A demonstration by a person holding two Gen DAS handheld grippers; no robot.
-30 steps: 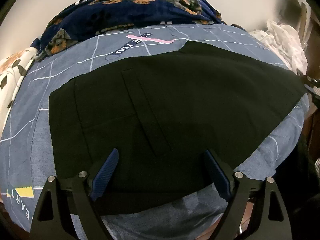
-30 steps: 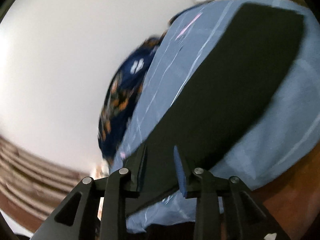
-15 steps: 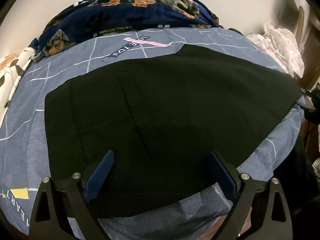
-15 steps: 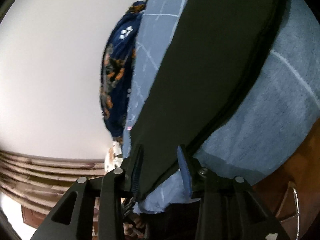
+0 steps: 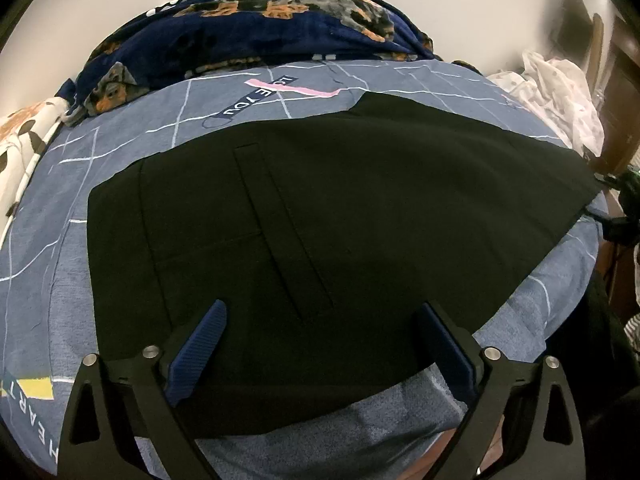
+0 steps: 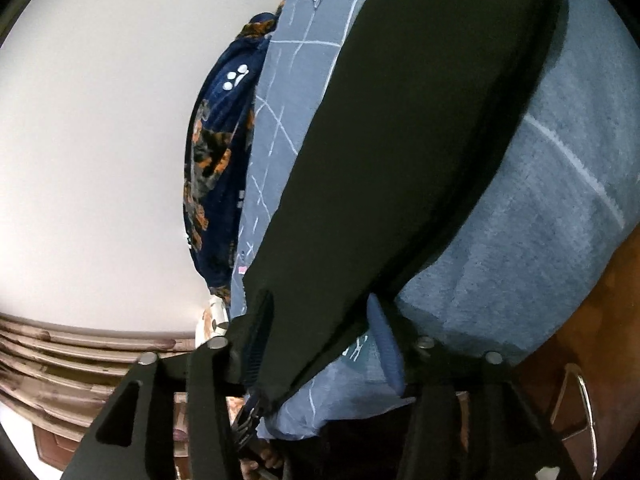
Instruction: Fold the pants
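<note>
Black pants (image 5: 340,208) lie spread flat on a blue bed sheet (image 5: 120,148) with white lines. My left gripper (image 5: 322,309) hovers over the pants' near edge, open wide, its blue pads (image 5: 200,344) holding nothing. In the right wrist view the picture is rolled on its side. There the narrow end of the pants (image 6: 400,140) runs down between the fingers of my right gripper (image 6: 319,298). Its jaws are opening. The left finger lies against the cloth, while the blue right pad (image 6: 384,344) stands clear of it over the sheet (image 6: 540,240).
A navy dog-print blanket (image 5: 260,28) is bunched along the bed's far side by a white wall. A white crumpled cloth (image 5: 560,88) sits at the far right, a floral pillow (image 5: 20,140) at the left. Brown wood (image 6: 600,340) shows beyond the bed's edge.
The left jaws spread a little wider while that hand stayed put. The right gripper rolled, sank toward the pants' end, and its jaws widened around the cloth.
</note>
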